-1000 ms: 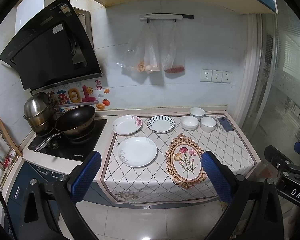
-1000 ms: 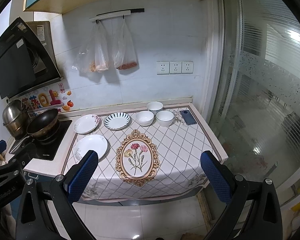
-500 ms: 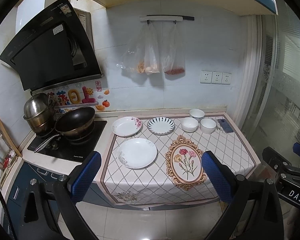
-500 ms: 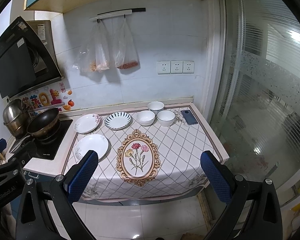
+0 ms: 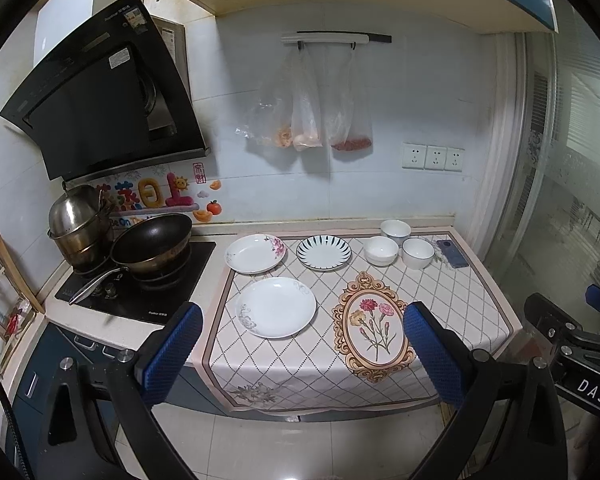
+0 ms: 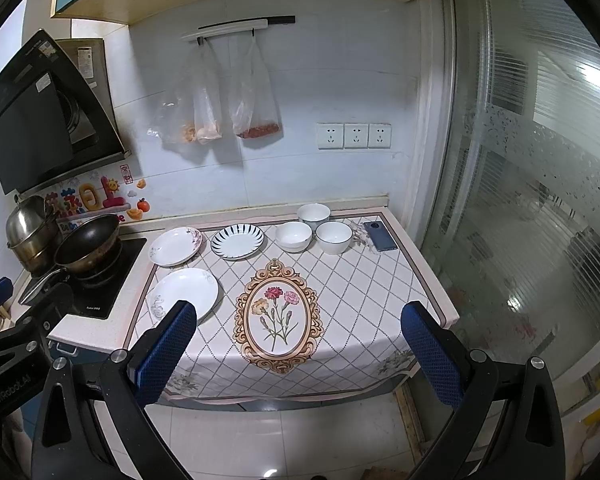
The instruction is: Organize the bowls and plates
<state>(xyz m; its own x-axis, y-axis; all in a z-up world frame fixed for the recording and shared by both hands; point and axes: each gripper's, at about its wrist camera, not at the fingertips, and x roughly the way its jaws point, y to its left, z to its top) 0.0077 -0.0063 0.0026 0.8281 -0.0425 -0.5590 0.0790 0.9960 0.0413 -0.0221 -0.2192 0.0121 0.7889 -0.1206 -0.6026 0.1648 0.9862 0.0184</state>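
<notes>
Three plates on the cloth (image 5: 452,292): plain white plate (image 5: 276,307) in front, flower plate (image 5: 255,253) behind it, striped plate (image 5: 323,253) beside that. Three white bowls (image 5: 396,244) bunched close at the back right, next to a phone (image 5: 452,253). Black pan (image 5: 152,240) and shiny pot (image 5: 74,220) on the stove at the left. Left gripper (image 5: 302,354) wide open, holding nothing, out in front of the counter. Right gripper (image 6: 298,354) wide open too, holding nothing.
</notes>
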